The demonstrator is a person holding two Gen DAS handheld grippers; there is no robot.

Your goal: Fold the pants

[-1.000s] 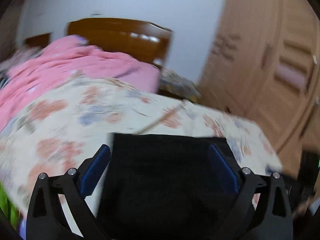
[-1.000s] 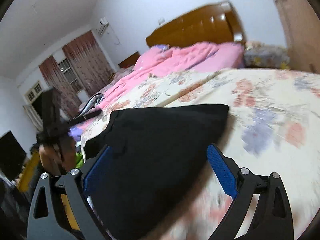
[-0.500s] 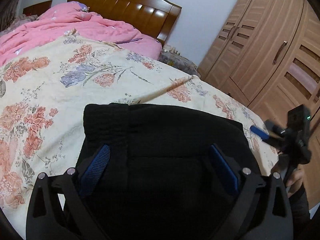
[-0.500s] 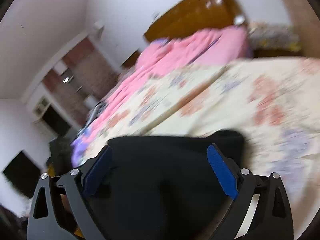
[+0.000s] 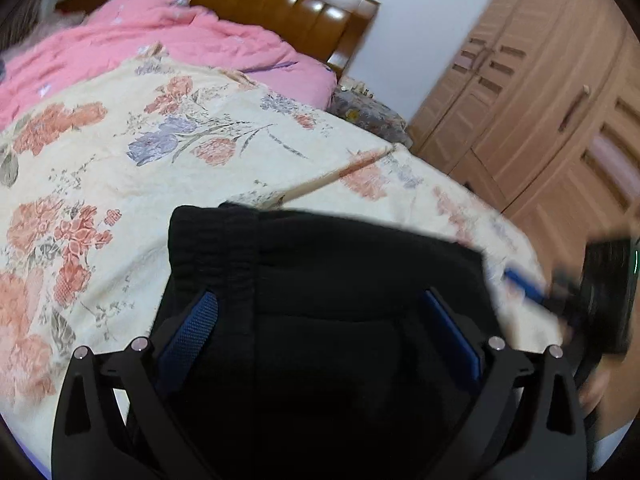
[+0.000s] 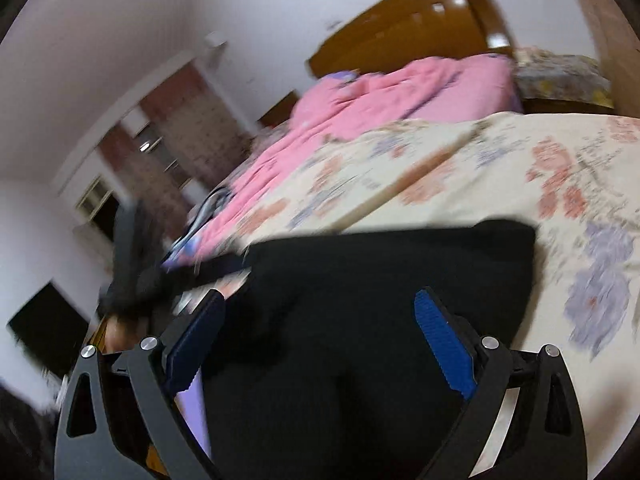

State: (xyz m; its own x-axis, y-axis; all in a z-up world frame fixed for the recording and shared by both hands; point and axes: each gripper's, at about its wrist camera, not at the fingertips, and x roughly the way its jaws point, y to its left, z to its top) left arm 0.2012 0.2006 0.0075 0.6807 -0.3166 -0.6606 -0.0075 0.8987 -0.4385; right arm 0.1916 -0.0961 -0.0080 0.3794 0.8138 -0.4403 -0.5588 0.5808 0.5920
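1. Black pants (image 5: 320,300) folded into a compact bundle, lying on the flowered bedspread (image 5: 120,160) near the foot end of the bed.
2. Ribbed waistband (image 5: 212,240) on the bundle's left side in the left wrist view, with a vertical fold line just beside it.
3. Left gripper (image 5: 320,332) with fingers spread wide apart, blue pads (image 5: 188,332) on either side of the bundle; no pinch on the cloth visible, and contact with it impossible to tell.
4. Right gripper (image 6: 320,344) likewise spread wide, blue pads (image 6: 444,344) apart with black cloth (image 6: 380,300) between them; nothing clamped.
5. Same right gripper seen from the left wrist view as a blurred dark shape (image 5: 600,300) at the bundle's right edge, blue fingertip toward the cloth.
6. Left gripper seen from the right wrist view as a blurred dark shape (image 6: 136,264) off the bundle's left edge.
7. Pink quilt (image 5: 160,48) bunched up toward the head of the bed, against the brown wooden headboard (image 5: 280,0).
8. Wooden wardrobe (image 5: 540,120) beside the bed on the right of the left wrist view.
9. Patterned curtains (image 6: 176,128) on the far wall in the right wrist view, heavily blurred.
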